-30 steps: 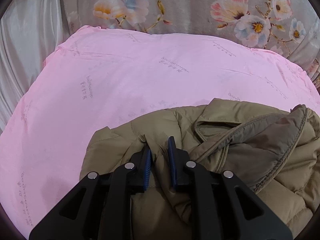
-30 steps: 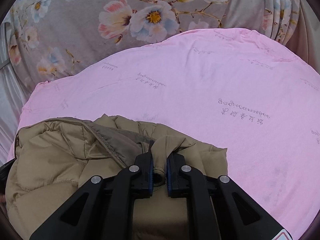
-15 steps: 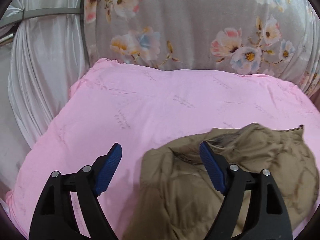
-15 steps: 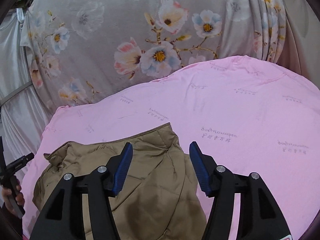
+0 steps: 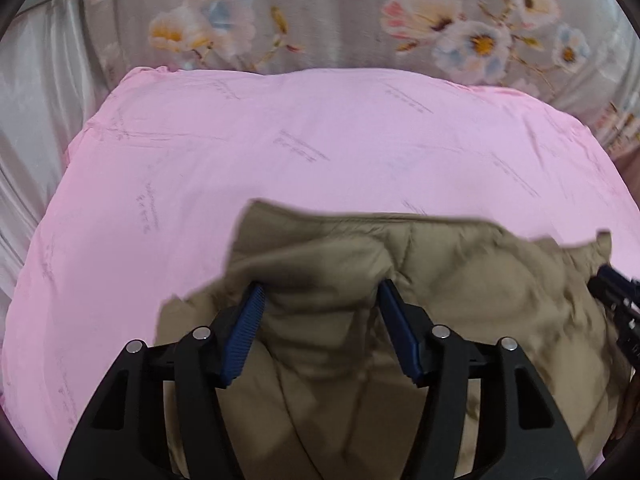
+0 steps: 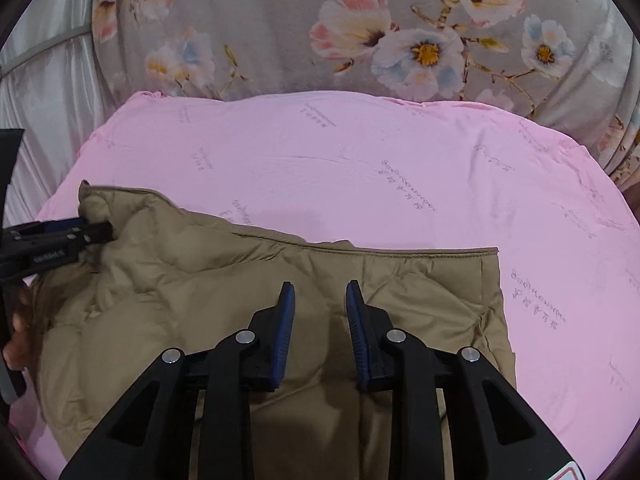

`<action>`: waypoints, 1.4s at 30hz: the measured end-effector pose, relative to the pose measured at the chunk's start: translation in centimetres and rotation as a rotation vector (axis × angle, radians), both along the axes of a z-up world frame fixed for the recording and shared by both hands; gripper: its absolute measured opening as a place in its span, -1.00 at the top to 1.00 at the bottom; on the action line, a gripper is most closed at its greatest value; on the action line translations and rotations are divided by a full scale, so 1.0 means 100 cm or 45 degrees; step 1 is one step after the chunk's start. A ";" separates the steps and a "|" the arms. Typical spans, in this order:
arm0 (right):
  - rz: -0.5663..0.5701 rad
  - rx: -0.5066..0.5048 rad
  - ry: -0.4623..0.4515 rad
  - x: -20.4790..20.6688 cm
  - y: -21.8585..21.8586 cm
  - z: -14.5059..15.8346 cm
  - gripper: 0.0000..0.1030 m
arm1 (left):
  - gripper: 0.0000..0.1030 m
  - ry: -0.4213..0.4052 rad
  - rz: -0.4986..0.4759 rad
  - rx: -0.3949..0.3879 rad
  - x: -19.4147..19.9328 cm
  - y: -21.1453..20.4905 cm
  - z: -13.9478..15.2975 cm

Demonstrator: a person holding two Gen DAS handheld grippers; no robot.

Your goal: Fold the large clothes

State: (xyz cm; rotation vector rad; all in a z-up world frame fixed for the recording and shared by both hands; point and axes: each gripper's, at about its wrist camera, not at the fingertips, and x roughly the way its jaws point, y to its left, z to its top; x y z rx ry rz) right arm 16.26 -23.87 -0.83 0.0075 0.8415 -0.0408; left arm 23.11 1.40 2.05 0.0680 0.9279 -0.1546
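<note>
A khaki quilted jacket (image 5: 480, 280) lies spread on a pink sheet (image 5: 280, 140), its straight hem toward the far side. My left gripper (image 5: 320, 284) is low over the jacket's left part. Its jaws are closing, with a raised hump of fabric between the blue pads (image 5: 244, 324); no firm pinch shows. In the right wrist view the jacket (image 6: 180, 280) lies flat under my right gripper (image 6: 320, 284), whose jaws are also closing with only flat fabric beneath the gap. Each gripper shows at the other view's edge: the right gripper (image 5: 616, 300), and the left gripper (image 6: 56, 240) by the jacket's corner.
A grey floral cloth (image 5: 320, 12) hangs behind the sheet's far edge. Shiny white fabric (image 5: 36, 100) drapes at the left. The pink sheet (image 6: 360, 160) stretches bare beyond and right of the jacket. A hand (image 6: 16, 340) shows at the left edge.
Both grippers let go of the bunched jacket folds, opened wide and drew back. They have since dropped onto the jacket again with narrower jaws. The jacket now lies flatter.
</note>
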 end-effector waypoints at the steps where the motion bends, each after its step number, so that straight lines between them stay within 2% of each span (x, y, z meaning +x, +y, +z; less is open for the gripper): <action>1: -0.041 -0.009 0.002 0.006 -0.009 -0.001 0.52 | -0.13 -0.006 0.024 0.011 0.009 0.004 0.002; 5: -0.229 0.035 0.026 0.015 -0.057 -0.011 0.52 | -0.15 0.002 0.060 0.055 0.032 0.009 -0.007; 8: -0.311 0.131 0.063 0.012 -0.084 -0.033 0.57 | -0.18 0.055 0.082 0.043 0.039 0.012 -0.039; 11: -0.321 0.180 0.045 0.008 -0.087 -0.040 0.58 | -0.29 0.068 0.116 -0.019 0.040 0.017 -0.054; 15: -0.326 0.142 0.036 0.011 -0.077 -0.042 0.58 | -0.36 0.058 0.155 -0.058 0.038 0.021 -0.060; 30: -0.332 0.144 0.039 0.016 -0.075 -0.048 0.58 | -0.41 0.047 0.161 -0.031 0.040 0.017 -0.065; 37: -0.335 0.144 0.041 0.013 -0.076 -0.044 0.57 | -0.44 0.063 0.177 -0.006 0.042 0.016 -0.061; 40: -0.324 0.078 0.001 0.002 -0.061 -0.025 0.50 | -0.37 0.004 0.193 0.078 0.024 0.012 -0.034; 42: -0.272 0.103 -0.076 -0.009 -0.043 -0.002 0.49 | -0.37 -0.053 0.152 0.052 0.007 0.005 -0.009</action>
